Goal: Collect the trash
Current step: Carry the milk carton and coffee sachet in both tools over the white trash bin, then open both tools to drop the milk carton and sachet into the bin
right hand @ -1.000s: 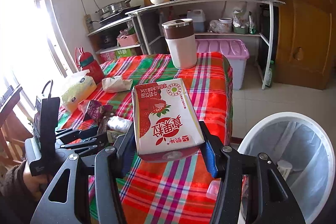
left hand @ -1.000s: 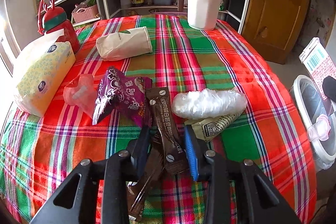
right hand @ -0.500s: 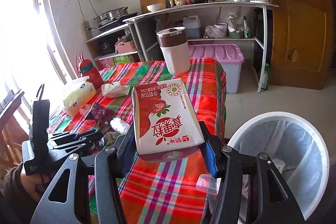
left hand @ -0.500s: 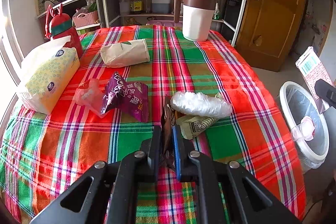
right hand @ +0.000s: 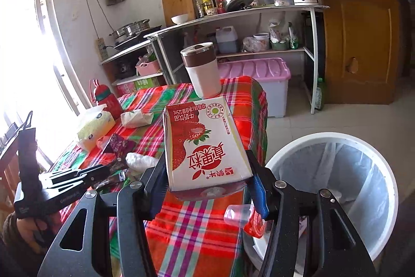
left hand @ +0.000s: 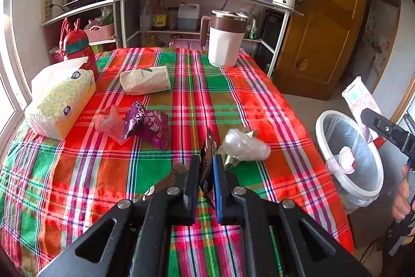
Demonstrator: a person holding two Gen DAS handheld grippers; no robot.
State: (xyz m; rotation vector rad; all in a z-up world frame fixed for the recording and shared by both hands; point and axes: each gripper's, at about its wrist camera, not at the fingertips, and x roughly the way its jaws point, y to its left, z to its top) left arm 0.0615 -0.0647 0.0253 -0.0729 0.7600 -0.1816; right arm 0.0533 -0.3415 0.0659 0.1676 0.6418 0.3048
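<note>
The surface [left hand: 259, 95], covered by a red-and-green plaid cloth, fills the left wrist view ahead of the left gripper [left hand: 206, 173]. The right wrist view shows only its near corner and right edge, left of the right gripper [right hand: 207, 173].

The white trash bin [right hand: 337, 144] sits on the floor just right of and below the right gripper. This view looks into its clear liner; the contents at the bottom are too dim to identify. A clear plastic cup with a red piece [right hand: 242, 218] hangs at the bin's near rim. In the left wrist view the bin [left hand: 334, 118] stands to the far right of the left gripper, beyond the surface edge, with the same cup [left hand: 342, 160] at its rim.

The right gripper is clamped on a red-and-white milk carton [right hand: 205, 147], held above the surface edge beside the bin. The left wrist view shows only the carton's far end [left hand: 359, 98].

The left gripper is pressed together on a dark brown sachet wrapper [left hand: 207, 155], which stands on edge between the pads, lifted off the surface.

Only the left wrist view clearly shows the remaining trash on the surface: ahead-left of the left gripper, a flattened paper cup [left hand: 145, 79], a purple snack bag [left hand: 145, 125] and a pink plastic scrap [left hand: 107, 120]; immediately ahead-right, a crumpled clear plastic bag [left hand: 245, 144] lying on a small green packet [left hand: 230, 162].
</note>
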